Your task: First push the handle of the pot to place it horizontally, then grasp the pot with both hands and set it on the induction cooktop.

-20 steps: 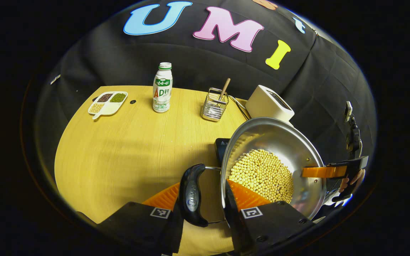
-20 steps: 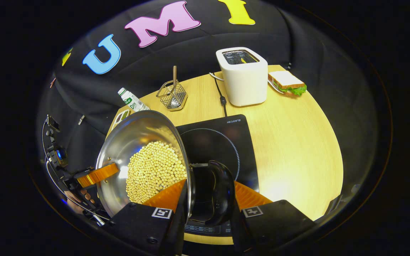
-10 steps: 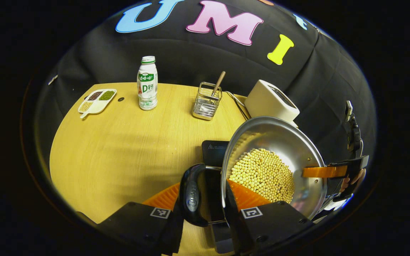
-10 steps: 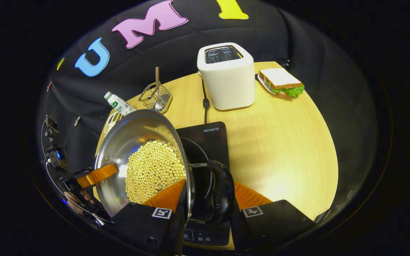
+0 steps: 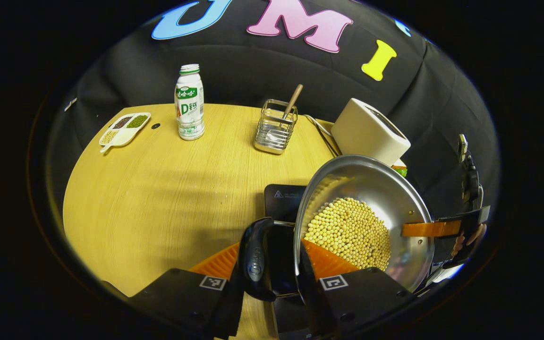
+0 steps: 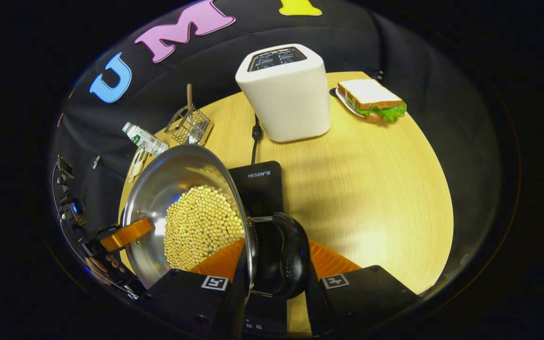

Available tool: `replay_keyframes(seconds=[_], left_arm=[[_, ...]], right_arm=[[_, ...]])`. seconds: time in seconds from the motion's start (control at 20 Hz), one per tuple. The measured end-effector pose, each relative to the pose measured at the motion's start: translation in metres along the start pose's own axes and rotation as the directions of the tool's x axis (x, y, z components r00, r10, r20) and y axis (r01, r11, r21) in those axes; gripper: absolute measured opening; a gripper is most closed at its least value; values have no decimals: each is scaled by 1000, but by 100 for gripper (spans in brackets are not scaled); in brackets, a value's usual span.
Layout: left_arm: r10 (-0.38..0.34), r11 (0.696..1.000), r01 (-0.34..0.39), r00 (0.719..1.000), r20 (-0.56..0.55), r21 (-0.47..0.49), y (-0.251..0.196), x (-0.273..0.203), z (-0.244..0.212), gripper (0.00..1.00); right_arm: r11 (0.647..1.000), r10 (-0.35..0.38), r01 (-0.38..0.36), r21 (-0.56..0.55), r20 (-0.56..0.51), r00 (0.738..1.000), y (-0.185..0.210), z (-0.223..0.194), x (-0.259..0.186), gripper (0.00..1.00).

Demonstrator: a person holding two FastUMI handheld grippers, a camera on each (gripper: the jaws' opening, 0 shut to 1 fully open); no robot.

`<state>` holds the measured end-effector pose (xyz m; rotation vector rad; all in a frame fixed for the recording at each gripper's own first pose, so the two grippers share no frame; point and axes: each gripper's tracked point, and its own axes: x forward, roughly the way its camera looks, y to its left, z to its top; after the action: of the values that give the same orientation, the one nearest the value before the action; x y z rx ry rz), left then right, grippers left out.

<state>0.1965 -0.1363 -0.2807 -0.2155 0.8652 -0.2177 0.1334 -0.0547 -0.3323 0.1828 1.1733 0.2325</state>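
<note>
Shiny steel pot [image 5: 395,189], matt wood table [image 5: 158,198]

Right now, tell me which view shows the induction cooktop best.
The right gripper view: the induction cooktop lies just past the pot, with its far end bare on the table. The left gripper view gives just a dark corner left of the pot's rim; the rest is hidden by the pot.

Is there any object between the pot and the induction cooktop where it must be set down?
Nothing visible. The pot, held at its two handles, hangs above the induction cooktop, whose visible black surface is bare. The toaster and wire basket stand beyond it.
</note>
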Motion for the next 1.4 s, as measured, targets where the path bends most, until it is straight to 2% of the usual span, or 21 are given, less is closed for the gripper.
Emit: replay_keyframes(seconds=[0.05, 0.15, 0.2, 0.25, 0.3, 0.4, 0.65, 0.7, 0.75, 1.0, 1.05, 1.1, 1.15, 1.2, 1.25, 1.3, 1.4], left_arm=[[0, 1000, 0, 1000, -3, -8, -1, 3, -2, 58], [-3, 1000, 3, 1000, 4, -19, 1, 1, -1, 58], [-6, 1000, 6, 1000, 8, -20, 1, 1, -1, 60], [-8, 1000, 8, 1000, 11, -20, 1, 1, -1, 59], [-5, 1000, 6, 1000, 19, -20, 1, 0, -1, 60], [10, 1000, -10, 1000, 14, -19, 2, 2, -1, 61], [10, 1000, -10, 1000, -5, -20, 1, 5, -3, 63], [9, 1000, -9, 1000, -16, -30, 0, 7, -6, 63], [15, 999, -16, 999, -35, -38, 0, 8, -10, 63], [57, 998, -58, 998, -25, -28, -3, 0, -6, 65], [62, 998, -62, 998, -10, -26, -2, -7, -3, 64], [70, 997, -70, 998, 3, -25, -1, -11, -1, 69], [78, 997, -78, 997, 10, -27, 3, -18, 1, 74], [89, 996, -88, 996, 21, -32, 6, -26, 1, 84], [92, 995, -91, 995, 32, -38, 8, -37, 3, 92], [98, 994, -96, 994, 50, -42, 10, -45, 4, 96], [95, 995, -92, 993, 74, -39, 11, -65, 6, 96]], right_arm=[[1000, 1, -1, -9, -4, 1000, 0, 0, 0, 52], [1000, 11, -11, -1, -2, 1000, 2, 2, 0, 57], [1000, 13, -13, 2, -2, 1000, 1, 1, 1, 52], [1000, 12, -12, 5, -1, 1000, 1, 1, 1, 52], [1000, 12, -12, 4, -2, 1000, 1, 1, 0, 57], [1000, 13, -13, 8, 0, 1000, 1, 0, 0, 58], [998, 40, -40, 52, 12, 999, 2, -2, -1, 57], [997, 41, -42, 61, 12, 999, 2, -3, -2, 53], [997, 40, -41, 65, 11, 999, 3, -2, -1, 57], [999, 14, -16, 51, 24, 1000, 0, -3, -5, 60], [999, 7, -9, 54, 38, 999, -1, -1, -7, 65], [998, 9, -13, 62, 49, 999, 0, 1, -12, 68], [997, 17, -21, 74, 59, 998, 2, 1, -18, 72], [996, 17, -23, 83, 71, 997, 3, 3, -23, 78], [996, 18, -25, 85, 81, 997, 4, 1, -26, 99], [996, 16, -23, 81, 96, 995, 5, 0, -37, 100], [999, -6, -1, 50, 142, 990, 8, 0, -56, 99]])
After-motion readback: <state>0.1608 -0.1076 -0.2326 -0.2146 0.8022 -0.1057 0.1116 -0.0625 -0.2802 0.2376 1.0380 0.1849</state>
